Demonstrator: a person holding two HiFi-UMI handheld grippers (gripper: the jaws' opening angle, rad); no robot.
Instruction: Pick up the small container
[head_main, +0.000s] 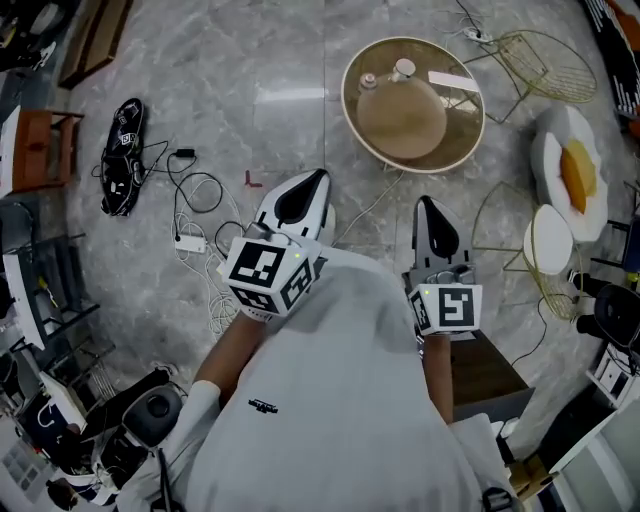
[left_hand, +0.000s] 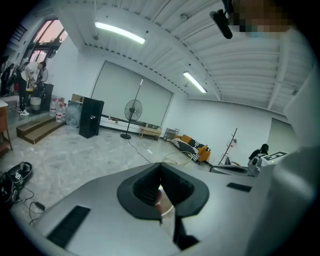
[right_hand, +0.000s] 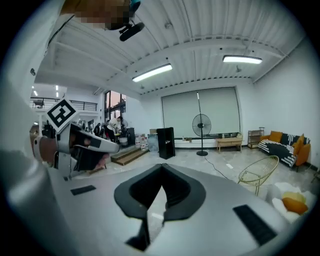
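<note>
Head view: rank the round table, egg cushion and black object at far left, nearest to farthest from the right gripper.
1. Round table: just ahead of the right gripper.
2. Egg cushion: farther off, to the right.
3. Black object: far left, clearly farthest.

A round table with a tan top and a pale rim (head_main: 465, 125) stands on the grey stone floor (head_main: 250, 60). Just beside it is a gold wire chair (head_main: 545, 60). Near that lies a white cushion shaped like a fried egg (head_main: 575, 175). Well apart, a long black thing (head_main: 122, 155) lies by tangled cords (head_main: 195, 215). A tall black fan (right_hand: 201, 125) stands near a black cabinet (right_hand: 165, 142).
</note>
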